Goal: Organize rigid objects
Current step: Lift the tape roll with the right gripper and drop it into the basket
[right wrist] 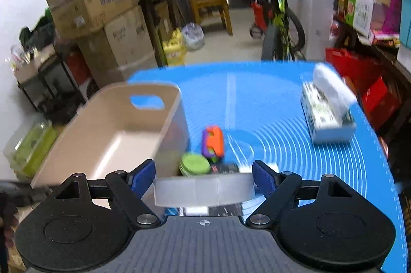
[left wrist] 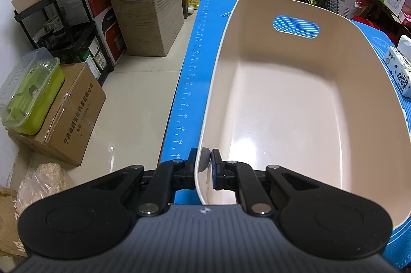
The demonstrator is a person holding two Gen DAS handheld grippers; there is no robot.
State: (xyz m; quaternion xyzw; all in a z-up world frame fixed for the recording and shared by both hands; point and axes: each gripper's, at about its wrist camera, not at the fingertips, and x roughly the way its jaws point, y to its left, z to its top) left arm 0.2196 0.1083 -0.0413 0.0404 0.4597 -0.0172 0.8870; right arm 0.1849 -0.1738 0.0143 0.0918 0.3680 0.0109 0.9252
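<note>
Left wrist view: the left hand-held gripper [left wrist: 204,167] is clamped narrow on the near rim of the empty beige bin [left wrist: 282,103], steadying it on the blue tabletop [left wrist: 195,62]. Right wrist view: the right hand-held gripper [right wrist: 204,179] holds a clear tape roll [right wrist: 204,189] between wide jaws, bin at ten o'clock. Risk, I'd say: slick plastic, blurred frame; a jolt could squirt the roll loose onto the toys [right wrist: 213,142] at twelve o'clock.
</note>
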